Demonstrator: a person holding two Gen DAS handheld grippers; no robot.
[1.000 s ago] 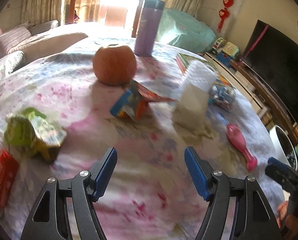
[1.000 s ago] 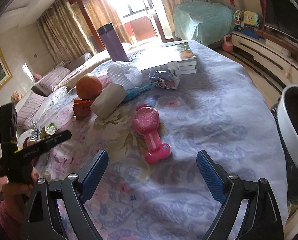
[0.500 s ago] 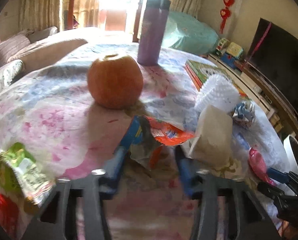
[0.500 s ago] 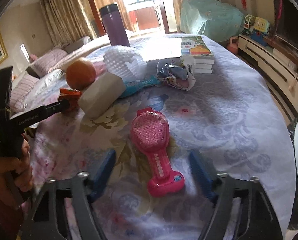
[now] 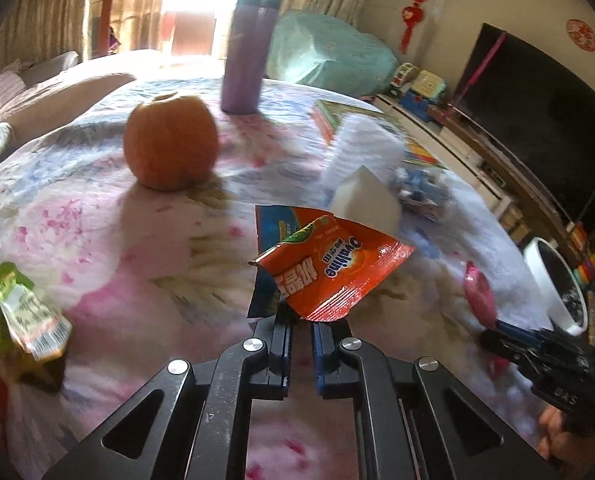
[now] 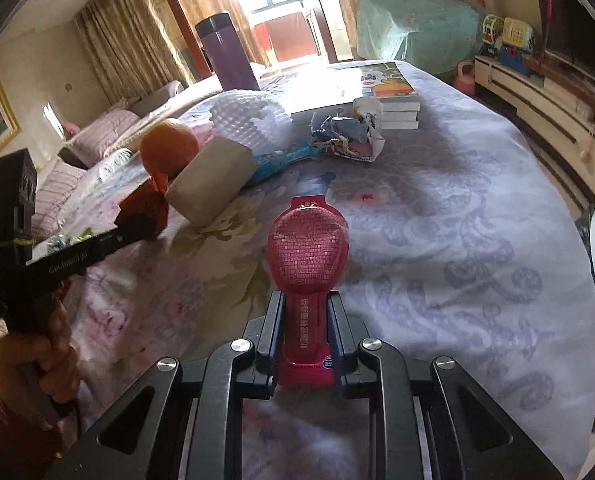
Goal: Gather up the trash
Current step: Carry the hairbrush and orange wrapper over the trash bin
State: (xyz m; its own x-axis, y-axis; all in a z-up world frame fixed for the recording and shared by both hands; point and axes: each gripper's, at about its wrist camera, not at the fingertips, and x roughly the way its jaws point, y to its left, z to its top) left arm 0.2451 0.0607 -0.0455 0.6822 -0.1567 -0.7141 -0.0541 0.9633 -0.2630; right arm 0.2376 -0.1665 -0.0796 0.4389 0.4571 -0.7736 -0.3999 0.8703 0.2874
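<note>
Both grippers closed since earlier: left gripper [image 5: 300, 322] clamps crumpled orange foil wrapper [image 5: 329, 266]; right gripper [image 6: 305, 316] clamps pink spoon-shaped plastic packet [image 6: 307, 252].

orange wrapper [image 5: 329, 270]: glossy foil | pink pack [image 6: 307, 260]: shiny plastic | tablecloth [image 6: 477, 240]: matt cloth | roll [image 6: 213, 182]: matt paper

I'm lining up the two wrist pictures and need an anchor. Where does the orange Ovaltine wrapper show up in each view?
Left wrist: the orange Ovaltine wrapper sits centre frame, pinched at its lower edge by the left hand-held gripper.
Right wrist: it appears at left, mid-height, dark and shadowed, at the tip of the other hand-held gripper.
Shared landmark: the orange fruit, just behind the wrapper in both views.
</note>
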